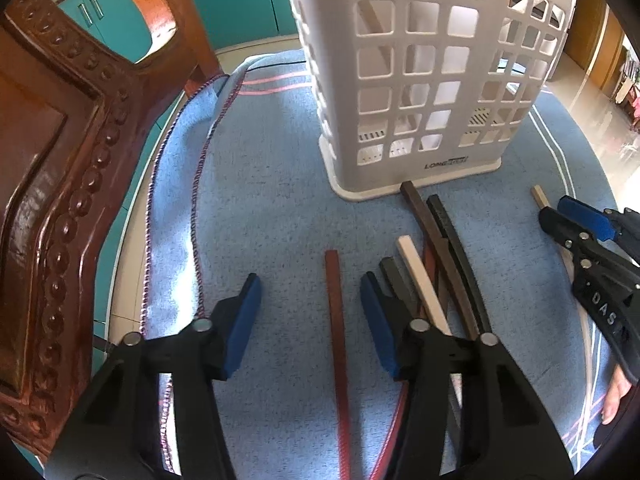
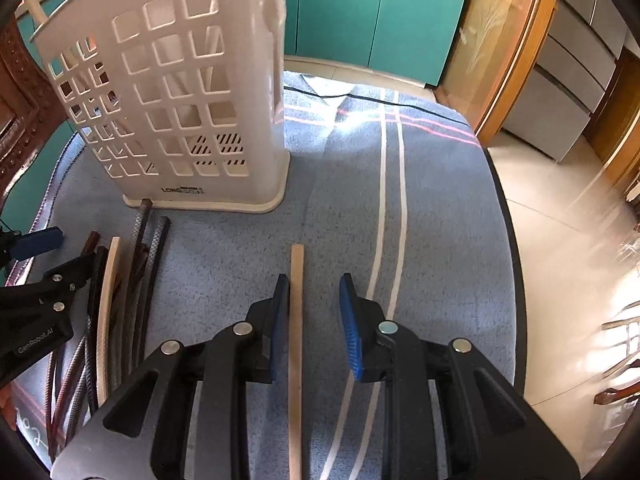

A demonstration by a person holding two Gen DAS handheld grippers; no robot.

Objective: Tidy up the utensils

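A red-brown chopstick lies on the blue cloth between the fingers of my left gripper, which stands open and does not touch it. Just right of it lies a pile of dark, brown and pale chopsticks, ending at the foot of the white lattice utensil basket. My right gripper is open over a pale wooden chopstick, which lies close beside its left pad. In the right wrist view, the basket stands at the upper left with the pile below it.
A carved wooden chair back rises close on the left of the cloth. Teal cabinets stand behind the table. The table edge drops to a tiled floor on the right. Each gripper shows at the other view's side edge.
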